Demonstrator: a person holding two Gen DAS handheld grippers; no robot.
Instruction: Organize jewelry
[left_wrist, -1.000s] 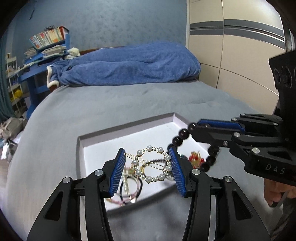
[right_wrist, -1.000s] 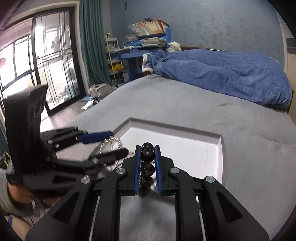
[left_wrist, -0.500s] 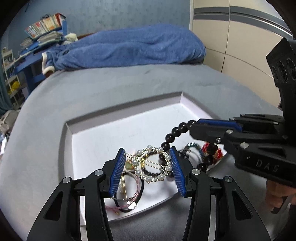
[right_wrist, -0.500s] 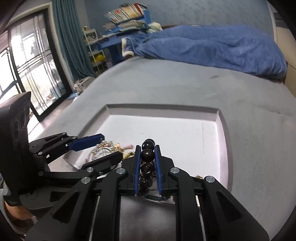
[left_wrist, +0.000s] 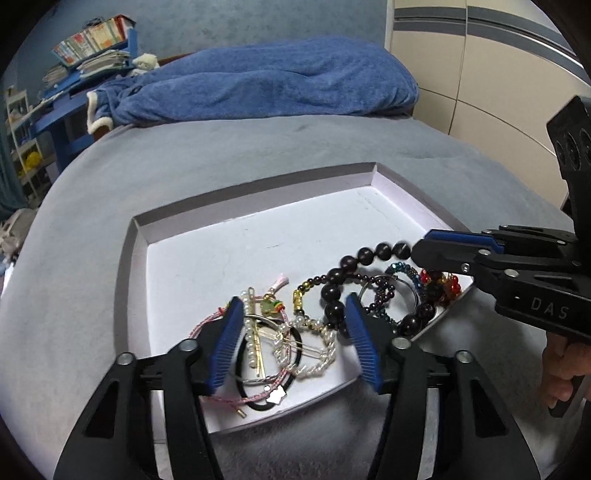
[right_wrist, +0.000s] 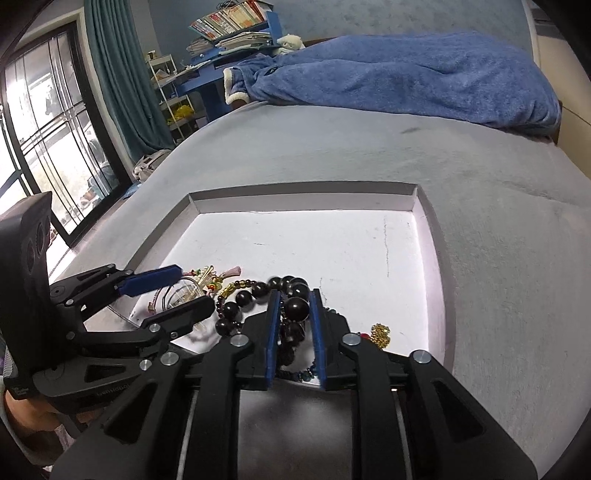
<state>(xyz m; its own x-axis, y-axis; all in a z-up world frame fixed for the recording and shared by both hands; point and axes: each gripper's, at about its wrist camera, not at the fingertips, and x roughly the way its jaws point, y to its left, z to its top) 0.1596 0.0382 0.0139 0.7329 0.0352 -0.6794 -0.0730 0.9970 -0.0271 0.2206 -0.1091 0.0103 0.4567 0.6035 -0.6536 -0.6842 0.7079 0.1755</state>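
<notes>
The left gripper (left_wrist: 295, 332) hangs with jaws wide over the pearl hair clip (left_wrist: 314, 350), lying in the lower middle of the white tray (left_wrist: 258, 206) on the bed (left_wrist: 184, 155). At the frame's right, the right gripper (right_wrist: 293, 308) pinches the black bead bracelet (left_wrist: 332, 291), draped into the tray.

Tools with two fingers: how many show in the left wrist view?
2. Left tool bottom centre, open above the tray; right tool at right, gripping the bead bracelet.
</notes>
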